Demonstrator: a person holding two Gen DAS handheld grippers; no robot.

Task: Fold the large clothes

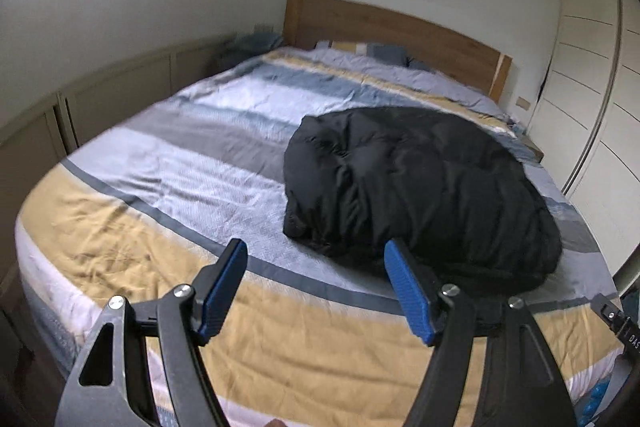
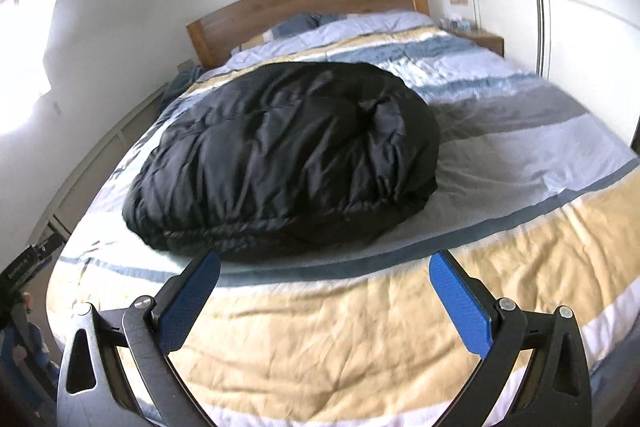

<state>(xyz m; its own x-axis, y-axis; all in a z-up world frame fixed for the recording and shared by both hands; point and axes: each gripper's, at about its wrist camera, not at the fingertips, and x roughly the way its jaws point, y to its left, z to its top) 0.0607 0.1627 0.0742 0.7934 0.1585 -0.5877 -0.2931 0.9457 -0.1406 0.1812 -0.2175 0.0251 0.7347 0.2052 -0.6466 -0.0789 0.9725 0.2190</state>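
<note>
black puffer jacket (image 1: 416,183) (image 2: 280,155): quilted, glossy, folded into a rounded mound on striped bedcover (image 1: 160,163); my left gripper (image 1: 316,291) and right gripper (image 2: 324,297) spread wide, empty.

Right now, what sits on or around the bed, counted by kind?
Black padded coat: 1
Striped bedcover: 1
Wooden headboard: 1
Bedside table: 1
Handheld tool: 2, left tool and right tool, both open and empty
Total: 6
</note>
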